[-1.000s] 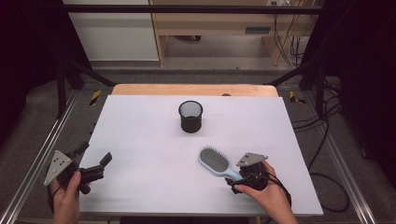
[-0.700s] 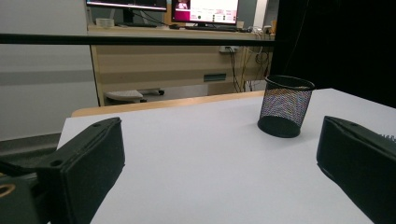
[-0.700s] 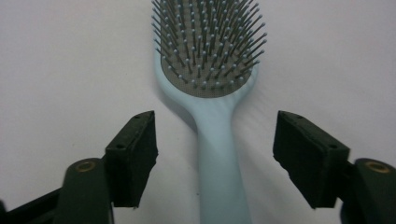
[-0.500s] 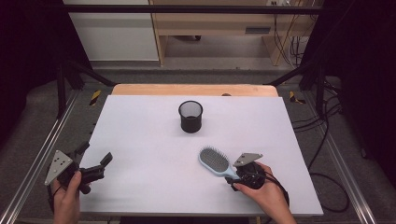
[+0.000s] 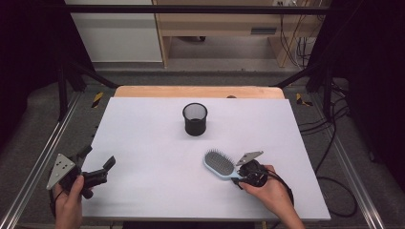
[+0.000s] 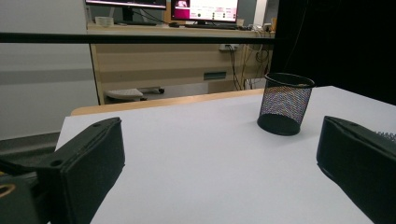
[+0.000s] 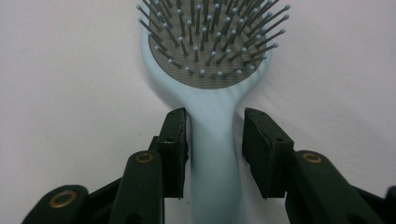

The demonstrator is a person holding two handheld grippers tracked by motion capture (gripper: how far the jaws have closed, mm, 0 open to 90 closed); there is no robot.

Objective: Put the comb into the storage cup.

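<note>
Right gripper view: right claw (image 7: 212, 154) is straddling the hairbrush (image 7: 210, 88) handle.
Its jaws have just been closing; the left pad is touching, the right sitting just off. Handle is running straight up-frame, bristles facing up, on the bench (image 5: 143, 138); left claw (image 5: 98, 164) is resting spread, well apart.

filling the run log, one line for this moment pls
right gripper: closing around hairbrush handle, small gap at one pad | left gripper: open, idle | mesh cup: upright
</note>
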